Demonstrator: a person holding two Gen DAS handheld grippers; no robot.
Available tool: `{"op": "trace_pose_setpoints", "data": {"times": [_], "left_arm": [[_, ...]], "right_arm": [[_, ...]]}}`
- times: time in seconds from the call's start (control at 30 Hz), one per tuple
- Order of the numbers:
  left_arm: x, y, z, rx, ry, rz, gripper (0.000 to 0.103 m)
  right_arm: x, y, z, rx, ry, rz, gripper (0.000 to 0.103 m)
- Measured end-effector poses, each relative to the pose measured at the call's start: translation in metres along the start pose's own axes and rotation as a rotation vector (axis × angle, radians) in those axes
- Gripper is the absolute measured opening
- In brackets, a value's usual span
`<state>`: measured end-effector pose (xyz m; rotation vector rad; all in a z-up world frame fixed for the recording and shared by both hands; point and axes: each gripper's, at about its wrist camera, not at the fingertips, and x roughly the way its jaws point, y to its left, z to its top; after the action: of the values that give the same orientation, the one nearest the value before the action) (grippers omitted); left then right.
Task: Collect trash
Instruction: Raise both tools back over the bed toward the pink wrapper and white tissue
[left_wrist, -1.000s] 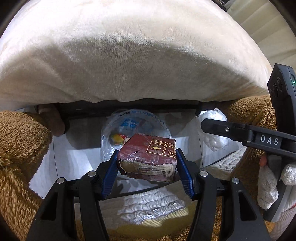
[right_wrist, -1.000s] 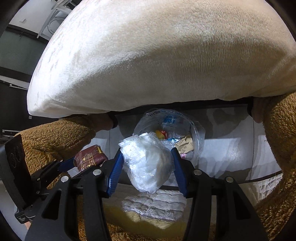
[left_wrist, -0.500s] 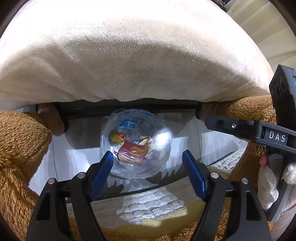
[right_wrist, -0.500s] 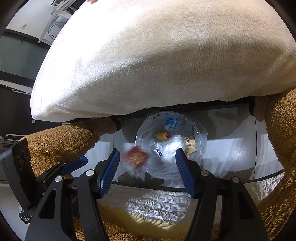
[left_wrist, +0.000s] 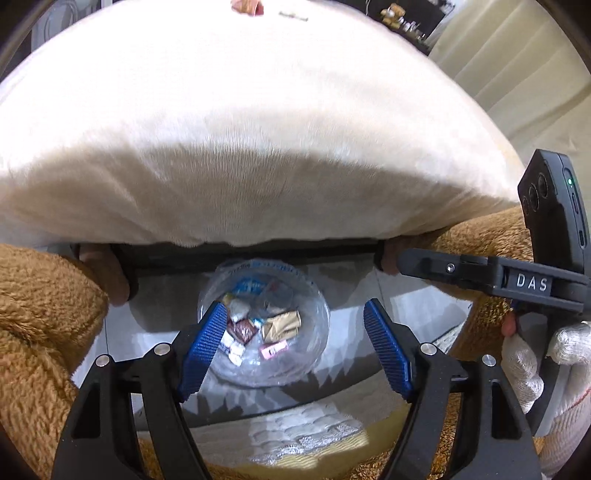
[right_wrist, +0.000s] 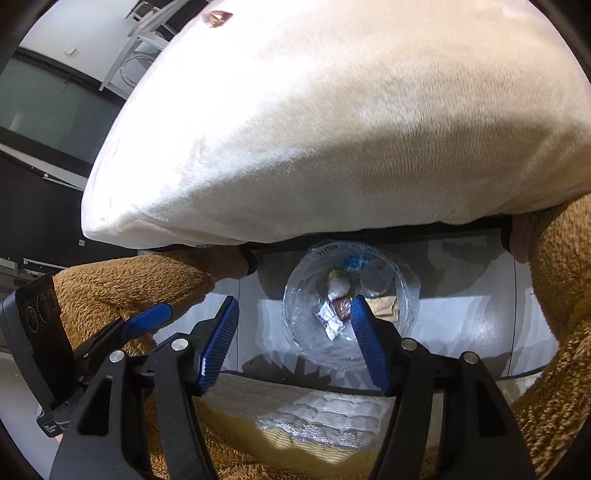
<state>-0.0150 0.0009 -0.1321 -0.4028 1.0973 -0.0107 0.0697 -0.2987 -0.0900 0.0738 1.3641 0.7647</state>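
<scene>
While a cream plush cushion (left_wrist: 258, 129) hides the space behind, the wrappers (left_wrist: 258, 325) lie jumbled in the clear bag-lined bin (left_wrist: 317, 332) below; left gripper (left_wrist: 295, 350) and right gripper (right_wrist: 291, 347), just opened, hold nothing.

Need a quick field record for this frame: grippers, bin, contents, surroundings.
left gripper: open, nothing between the pads; jaws have just been opening
right gripper: open, nothing between the pads; jaws have just been opening
trash bin: clear plastic liner, on the floor below both grippers
bin contents: dark red packet, tan wrapper, pink packet, white scraps
above bin: cream plush cushion
sides: brown plush fabric
gloved hand: holds right gripper handle
</scene>
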Motion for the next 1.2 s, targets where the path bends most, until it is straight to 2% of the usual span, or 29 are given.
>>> {"op": "trace_pose_setpoints", "data": {"times": [0.23,0.47,0.53,0.87,1.2], "left_arm": [[-0.033,-0.002,0.008,0.029,-0.182,-0.042,0.075],[-0.059,-0.001,0.042,0.070,-0.323,-0.034,0.075],[-0.063,0.004,0.055,0.069,-0.332,-0.035,0.075],[-0.062,0.019,0.119,0.052,-0.369,0.047,0.075],[-0.054,0.039,0.195,0.047,-0.394,0.059,0.075]], "right_arm": [[-0.045,0.019,0.003,-0.155,-0.199,0.053,0.063],[-0.076,0.027,0.040,-0.242,-0.358,0.014,0.063],[-0.080,0.025,0.054,-0.251,-0.377,0.003,0.063],[-0.068,0.032,0.135,-0.311,-0.404,-0.050,0.063],[-0.036,0.030,0.218,-0.305,-0.405,-0.076,0.063]]}}
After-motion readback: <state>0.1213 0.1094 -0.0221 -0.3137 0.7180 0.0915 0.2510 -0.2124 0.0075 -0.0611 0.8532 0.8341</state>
